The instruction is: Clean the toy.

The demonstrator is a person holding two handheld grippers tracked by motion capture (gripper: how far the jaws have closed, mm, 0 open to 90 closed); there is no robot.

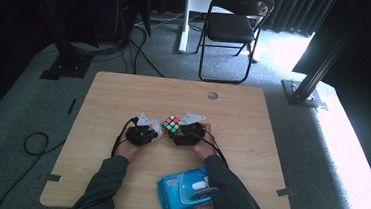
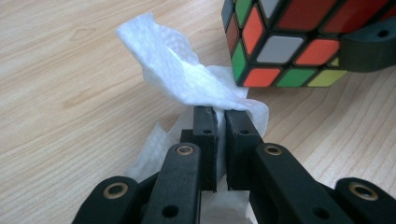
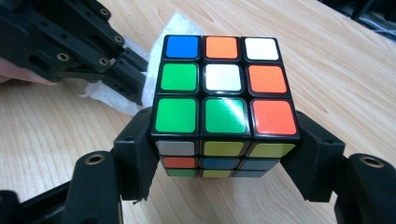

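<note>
Where carpet meets dark curtains, wooden table (image 1: 123, 99).

You face a light wooden bench (image 1: 123, 99) on grey carpet (image 1: 18, 101). Beyond it stands a black folding chair (image 1: 232, 25); dark curtains (image 1: 291, 10) hang behind, and bright light falls across the floor at your right.

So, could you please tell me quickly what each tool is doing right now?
Left tool: shut on the white wipe.
Right tool: shut on the puzzle cube.
</note>
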